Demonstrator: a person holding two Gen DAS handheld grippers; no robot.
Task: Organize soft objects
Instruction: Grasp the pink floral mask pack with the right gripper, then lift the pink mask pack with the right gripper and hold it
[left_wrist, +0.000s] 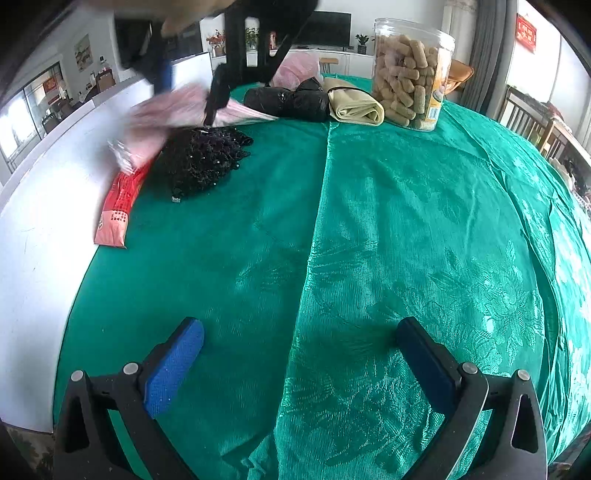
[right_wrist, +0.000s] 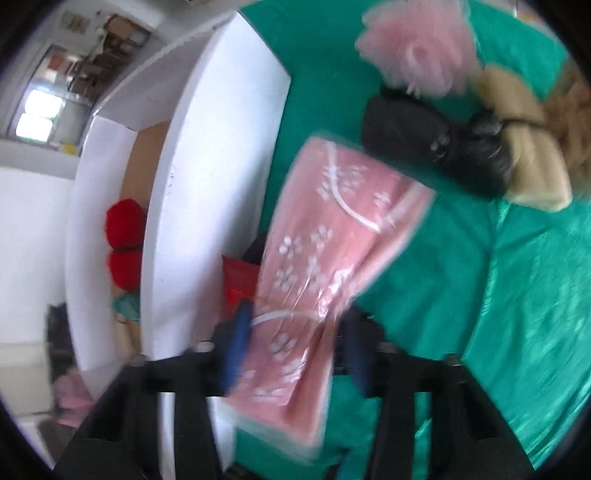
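Note:
My right gripper (right_wrist: 295, 354) is shut on a pink flower-patterned cloth in a clear plastic bag (right_wrist: 325, 251) and holds it above the green table, near the white box's wall. In the left wrist view the right gripper (left_wrist: 214, 107) and pink bag (left_wrist: 166, 110) show blurred at the far left. My left gripper (left_wrist: 299, 347) is open and empty, low over the green tablecloth (left_wrist: 369, 240). A black sequinned cloth (left_wrist: 203, 162), a black bundle (left_wrist: 291, 103) and a rolled beige cloth (left_wrist: 358, 107) lie at the far side. A pink fluffy item (right_wrist: 413, 48) lies beyond the black bundle (right_wrist: 436, 147).
A clear jar of snack sticks (left_wrist: 410, 74) stands at the back right. A red packet (left_wrist: 118, 203) lies at the cloth's left edge. A white box wall (right_wrist: 207, 177) runs along the left; red soft items (right_wrist: 123, 243) lie inside the box.

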